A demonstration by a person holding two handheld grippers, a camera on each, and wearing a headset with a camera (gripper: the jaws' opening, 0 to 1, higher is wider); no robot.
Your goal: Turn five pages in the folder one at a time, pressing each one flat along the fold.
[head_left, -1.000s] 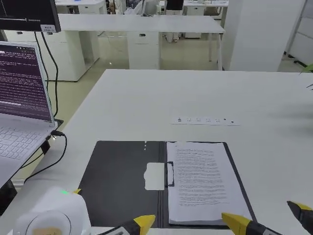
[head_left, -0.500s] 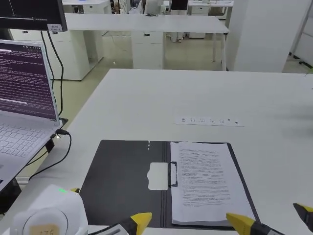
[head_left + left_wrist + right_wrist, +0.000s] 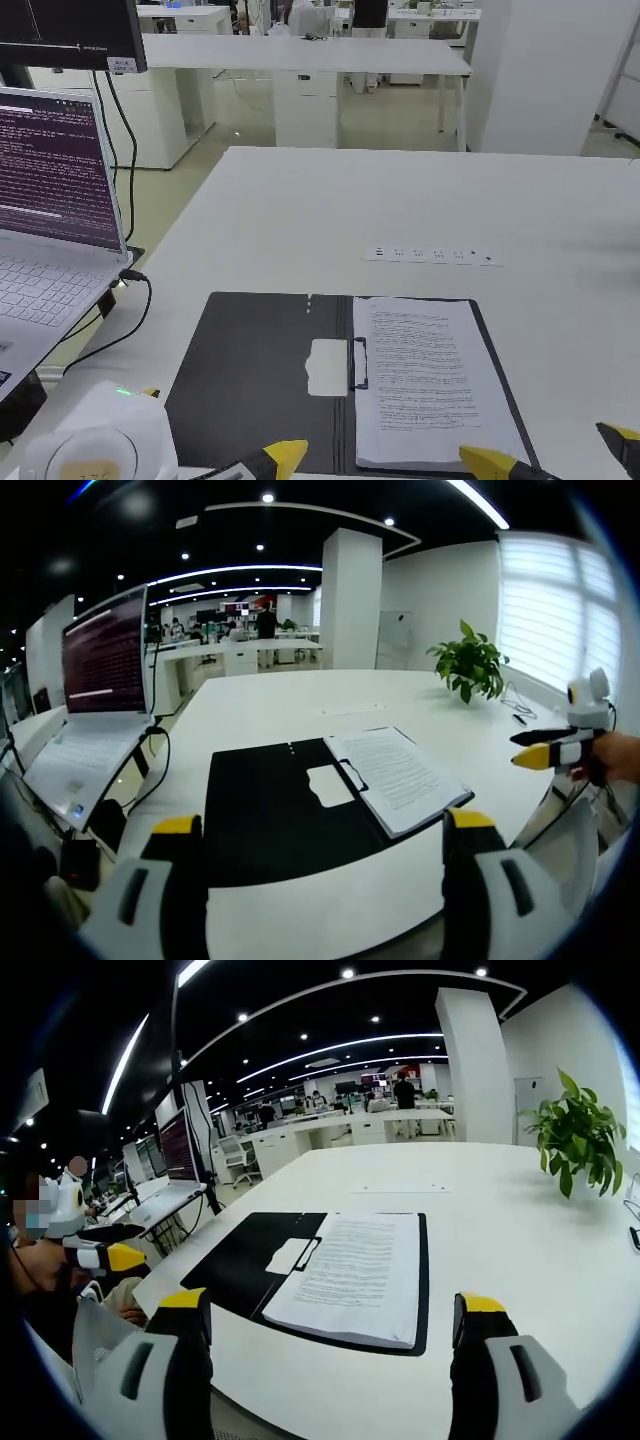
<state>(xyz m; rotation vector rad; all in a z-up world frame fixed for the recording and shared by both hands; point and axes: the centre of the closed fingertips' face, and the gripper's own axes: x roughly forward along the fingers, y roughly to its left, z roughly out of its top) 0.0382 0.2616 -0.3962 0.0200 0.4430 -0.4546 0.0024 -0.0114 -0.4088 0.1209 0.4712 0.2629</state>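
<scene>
Open folder (image 3: 250, 380) flat on table (image 3: 400, 200), pages (image 3: 425, 380) on right half. At its near edge, left tongs (image 3: 324, 822) and right tongs (image 3: 333, 1302) both apart, empty.

The open black plastic folder (image 3: 250, 380) lies flat near the front edge of the white desk (image 3: 400, 200), with the stack of printed white paper pages (image 3: 430, 380) on its right half. The open silver laptop (image 3: 50, 220) stands to its left, and the flat white socket strip (image 3: 435, 256) lies behind it.
</scene>
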